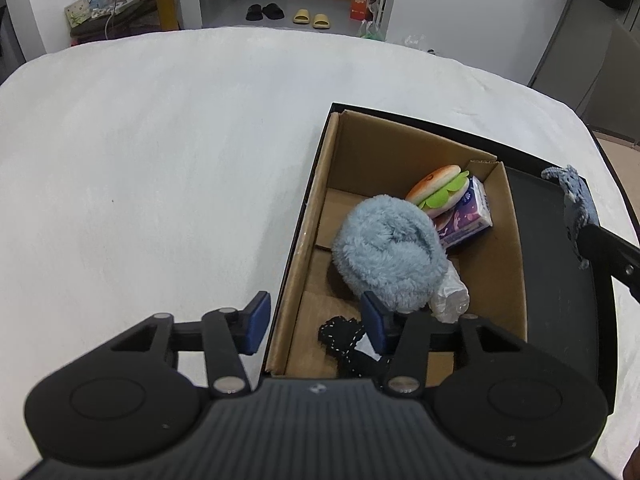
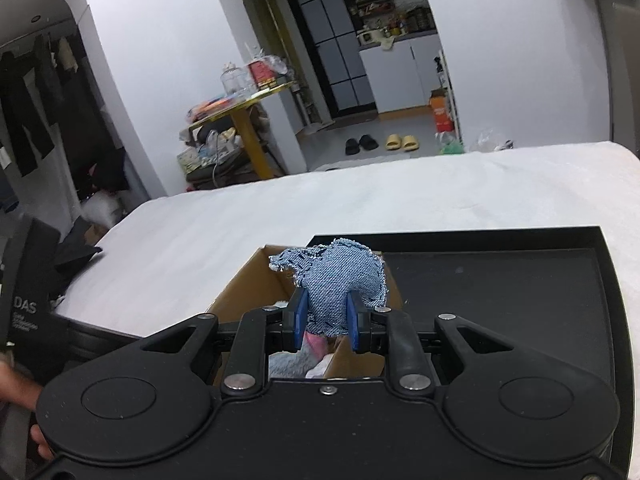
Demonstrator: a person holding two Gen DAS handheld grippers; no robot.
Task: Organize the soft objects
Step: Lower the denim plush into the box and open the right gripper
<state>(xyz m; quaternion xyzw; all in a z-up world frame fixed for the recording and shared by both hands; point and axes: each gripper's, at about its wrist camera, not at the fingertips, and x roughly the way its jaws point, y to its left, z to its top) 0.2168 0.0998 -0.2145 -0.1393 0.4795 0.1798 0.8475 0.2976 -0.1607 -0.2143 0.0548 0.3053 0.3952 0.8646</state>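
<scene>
On a white, softly napped bedspread [image 1: 140, 180] sits an open cardboard box [image 1: 400, 148], its plain brown walls set in a black outer shell, with a flat black lid tray [image 2: 500, 300] lying just beside it. Inside the box rests a round, shaggy pale-blue plush [image 1: 390, 256], thick-piled and bulging. Behind it a smooth hamburger toy [image 1: 438, 192] with an orange bun and a green scalloped layer leans against a purple printed tissue pack [image 1: 466, 216]. A crinkled clear plastic wrapper [image 1: 450, 296] touches the plush at its near right side, and a black knitted piece with white flecks [image 1: 342, 336] lies on the box floor at the near end.

The left gripper [image 1: 316, 326] hovers low over the near left corner of the box, its blue-padded fingers spread wide with nothing between them; one finger is outside the box wall, the other just in front of the plush.

The right gripper [image 2: 327, 322] is raised above the box, pointing forward across it. Its blue pads are clamped on a denim stuffed piece [image 2: 334, 280], a lumpy shape of faded blue twill with frayed, whitish stitched edges. The piece stands up from the jaws, one ragged lobe jutting to the left. From the left wrist view it hangs over the tray's far right edge.
</scene>
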